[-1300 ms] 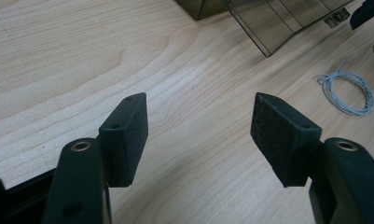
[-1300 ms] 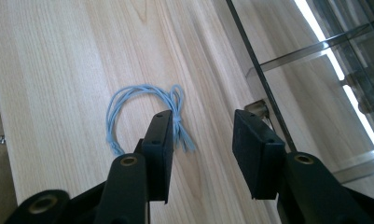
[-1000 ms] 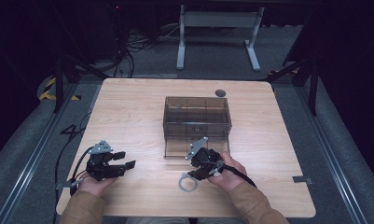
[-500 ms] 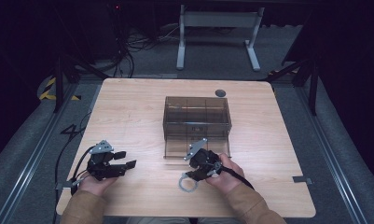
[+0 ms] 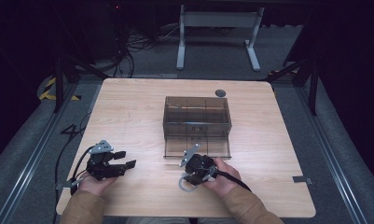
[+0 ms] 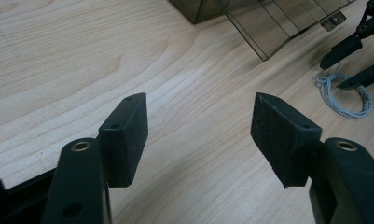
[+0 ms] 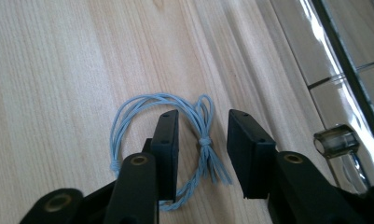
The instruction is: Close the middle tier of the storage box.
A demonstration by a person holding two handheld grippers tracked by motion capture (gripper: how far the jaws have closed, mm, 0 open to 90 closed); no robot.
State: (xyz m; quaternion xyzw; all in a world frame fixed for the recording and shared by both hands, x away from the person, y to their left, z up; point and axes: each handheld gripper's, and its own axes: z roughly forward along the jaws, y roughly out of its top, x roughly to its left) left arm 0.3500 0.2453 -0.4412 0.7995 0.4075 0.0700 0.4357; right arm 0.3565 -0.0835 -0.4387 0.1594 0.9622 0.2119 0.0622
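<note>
While closing, right tongs (image 7: 202,140) astride cord (image 7: 128,112)

High view: dim room, dark surroundings, worktop (image 5: 138,112) evenly lit from above, picture soft and low in detail. Gripper views brighter and sharp; glare streaks the clear box (image 7: 334,70); near jaws slightly blurred.

Light wooden worktop (image 5: 128,116), grain running across it. Sitting at its middle is a smoky clear box (image 5: 197,116) with its lid (image 5: 197,148) folded flat toward the near edge. Just near of that lid lies a coil of pale blue string (image 7: 175,121), knotted. A small dark disc (image 5: 220,93) sits at the far edge.
</note>
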